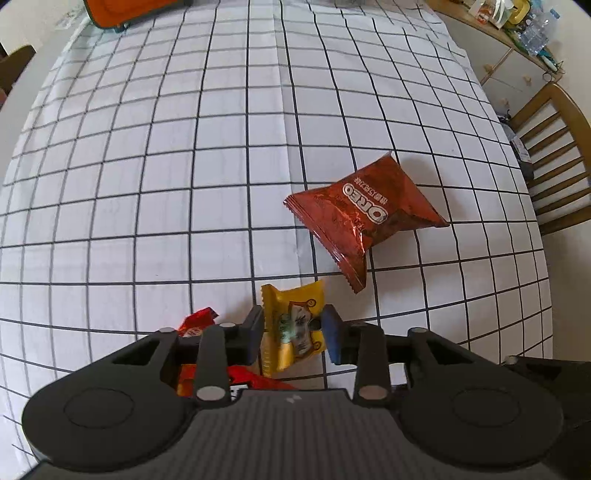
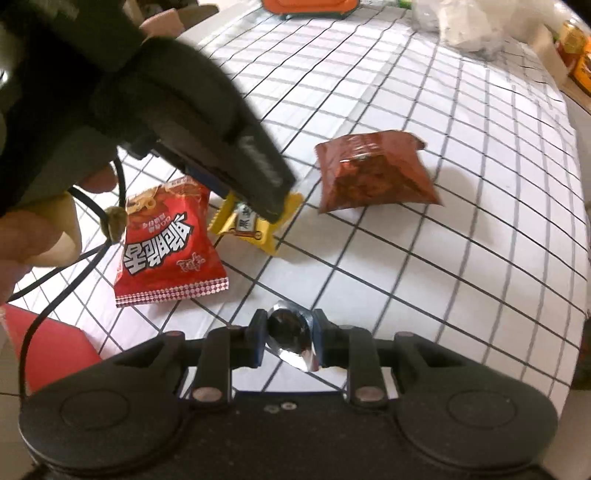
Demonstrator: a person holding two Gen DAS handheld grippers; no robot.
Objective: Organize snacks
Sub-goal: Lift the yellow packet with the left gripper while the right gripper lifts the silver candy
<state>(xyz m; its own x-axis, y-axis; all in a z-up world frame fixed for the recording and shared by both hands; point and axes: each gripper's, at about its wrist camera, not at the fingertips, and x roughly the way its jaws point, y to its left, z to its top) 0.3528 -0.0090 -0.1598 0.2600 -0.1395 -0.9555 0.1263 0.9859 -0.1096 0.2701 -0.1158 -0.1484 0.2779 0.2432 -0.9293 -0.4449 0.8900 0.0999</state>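
**Both tools pinching snack packets over the checked table**

The left tool (image 1: pixel 293 330) has its two blue pads pressed onto a small yellow candy packet (image 1: pixel 291 321), which stands between them above the white, black-gridded tablecloth (image 1: pixel 166 166) that covers the table. In the left wrist view a brown Oreo packet (image 1: pixel 364 214) lies flat on the cloth at about 1 o'clock from the yellow packet, near it but not touching. A red snack packet (image 1: pixel 197 319) shows at 9 o'clock from the left tool, partly hidden under its black body.

The right tool (image 2: pixel 288 338) is closed on a small shiny silver-wrapped sweet (image 2: pixel 291 341), gripped between its pads just above the cloth. In the right wrist view the red snack packet lies at 10 o'clock from this tool, with the yellow packet just beyond it at 11 o'clock under the tip of the left tool, and the Oreo packet at 1 o'clock, well apart from the red one. A hand (image 2: pixel 33 236) holding the left tool fills the 9 o'clock edge. An orange container (image 2: pixel 310 9) sits at the far edge of the table at 12 o'clock.
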